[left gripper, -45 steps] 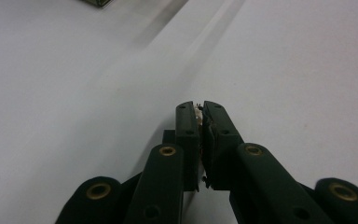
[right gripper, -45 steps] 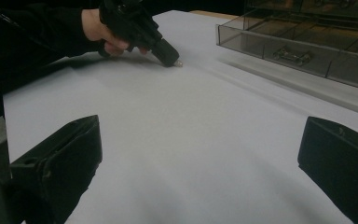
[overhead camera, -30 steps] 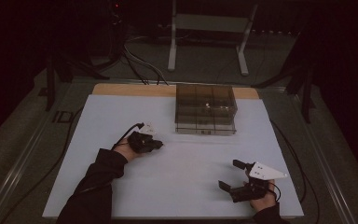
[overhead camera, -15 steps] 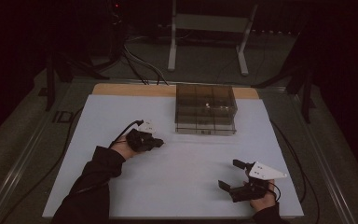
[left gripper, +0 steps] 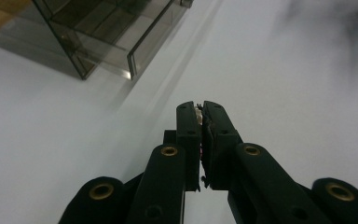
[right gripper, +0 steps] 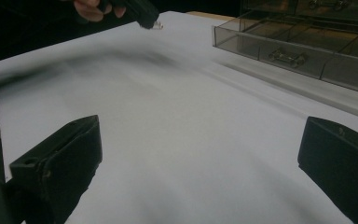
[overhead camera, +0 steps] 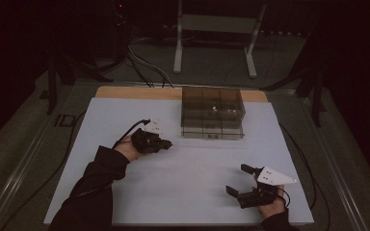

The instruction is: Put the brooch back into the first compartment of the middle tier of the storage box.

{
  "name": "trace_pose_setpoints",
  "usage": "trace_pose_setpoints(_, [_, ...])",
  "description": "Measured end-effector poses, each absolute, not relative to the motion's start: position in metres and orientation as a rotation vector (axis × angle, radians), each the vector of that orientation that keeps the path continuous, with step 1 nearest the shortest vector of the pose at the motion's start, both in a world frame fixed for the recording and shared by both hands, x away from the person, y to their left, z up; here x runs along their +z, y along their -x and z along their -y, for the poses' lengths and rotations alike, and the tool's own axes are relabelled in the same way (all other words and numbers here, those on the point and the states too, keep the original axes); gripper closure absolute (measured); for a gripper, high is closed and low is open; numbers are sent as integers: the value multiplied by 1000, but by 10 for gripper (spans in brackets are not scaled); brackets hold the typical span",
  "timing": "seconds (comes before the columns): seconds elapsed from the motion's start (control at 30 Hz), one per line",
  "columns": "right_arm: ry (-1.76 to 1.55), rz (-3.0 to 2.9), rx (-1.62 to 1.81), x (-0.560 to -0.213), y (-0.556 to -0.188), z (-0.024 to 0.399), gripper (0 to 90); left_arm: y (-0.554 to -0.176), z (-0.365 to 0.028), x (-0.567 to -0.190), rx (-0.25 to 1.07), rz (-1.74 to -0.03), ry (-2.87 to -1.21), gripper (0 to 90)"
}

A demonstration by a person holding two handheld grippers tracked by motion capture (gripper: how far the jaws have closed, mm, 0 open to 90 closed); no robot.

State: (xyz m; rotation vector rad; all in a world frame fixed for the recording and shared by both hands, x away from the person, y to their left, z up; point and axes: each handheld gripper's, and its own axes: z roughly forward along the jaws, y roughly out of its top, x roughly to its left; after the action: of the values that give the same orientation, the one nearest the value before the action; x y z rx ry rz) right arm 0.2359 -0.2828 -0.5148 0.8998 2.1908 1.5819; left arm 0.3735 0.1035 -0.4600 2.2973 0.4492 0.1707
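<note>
At about five o'clock on the white table point(overhead camera: 192, 192), nearest the person, the right gripper point(overhead camera: 237, 180) is held low with its jaws spread wide and nothing between them. Farther off, at about ten o'clock from it, the left gripper point(overhead camera: 166, 143) is seen with its jaws pressed together on a small pale item point(left gripper: 198, 110), too small to identify. Beyond, at twelve o'clock, the smoky compartment box point(overhead camera: 213, 113) is set, just past the left gripper's tips.

Left gripper point(overhead camera: 166, 143), jaws pinching a small pale object point(left gripper: 198, 110), lifts off the white table point(overhead camera: 183, 192) toward the compartment box point(overhead camera: 213, 113)
</note>
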Motion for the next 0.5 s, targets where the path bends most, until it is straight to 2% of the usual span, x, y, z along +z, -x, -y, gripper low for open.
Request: trace_pose_setpoints(0.5, [-899,-2187,1593,-514,-235,283,0,-376,-93,-439,154,-397,-2280,874])
